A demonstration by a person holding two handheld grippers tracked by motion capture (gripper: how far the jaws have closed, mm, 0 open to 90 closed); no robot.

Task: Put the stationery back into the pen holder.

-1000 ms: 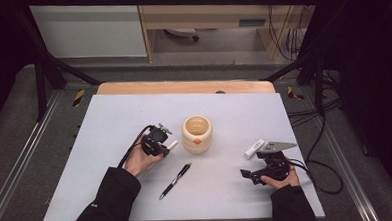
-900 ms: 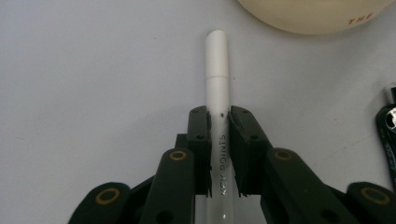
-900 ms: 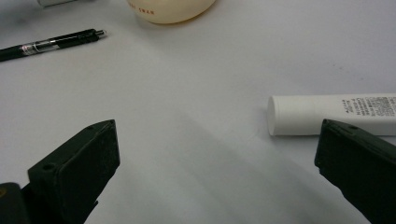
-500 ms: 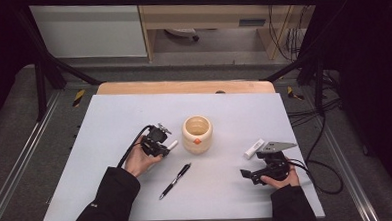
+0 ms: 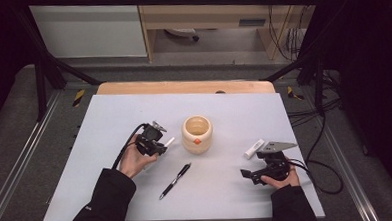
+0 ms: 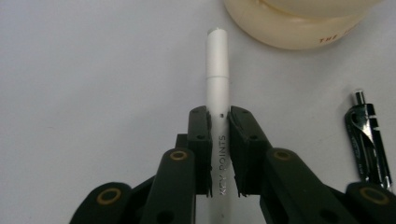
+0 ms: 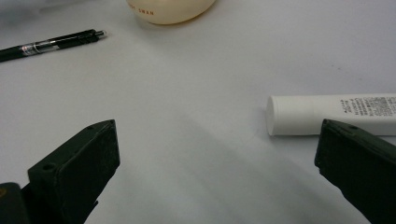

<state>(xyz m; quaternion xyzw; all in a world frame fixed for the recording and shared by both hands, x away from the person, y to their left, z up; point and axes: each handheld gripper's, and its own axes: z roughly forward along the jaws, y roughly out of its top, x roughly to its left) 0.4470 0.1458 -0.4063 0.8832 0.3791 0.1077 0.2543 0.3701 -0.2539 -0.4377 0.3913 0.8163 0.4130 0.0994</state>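
Left gripper view, nearest first: the left gripper [image 6: 219,116] has its two black jaws clamped on a white pen [image 6: 218,88], whose barrel carries the printed words KEY POINTS between the pads; the pen runs straight out ahead of the jaws, its capped end clear of them and ending just short of a cream cup [image 6: 299,23]. Off to the right of the jaws a black pen [image 6: 369,135] lies flat on the white table [image 6: 93,70], apart from both. Right gripper view: the right gripper [image 7: 217,163] has its jaws spread wide, with nothing but bare table between them; a white tube [image 7: 327,114] lies on its side just beyond the right-hand jaw, its flat cap end turned toward the gap, and whether it touches that jaw cannot be told. Farther ahead and to the left of these jaws lies the black pen, and beyond it stands the cup. High view confirms the layout: the left gripper holds the white pen close beside the cup, while the right gripper rests low near the tube, well apart from the cup.
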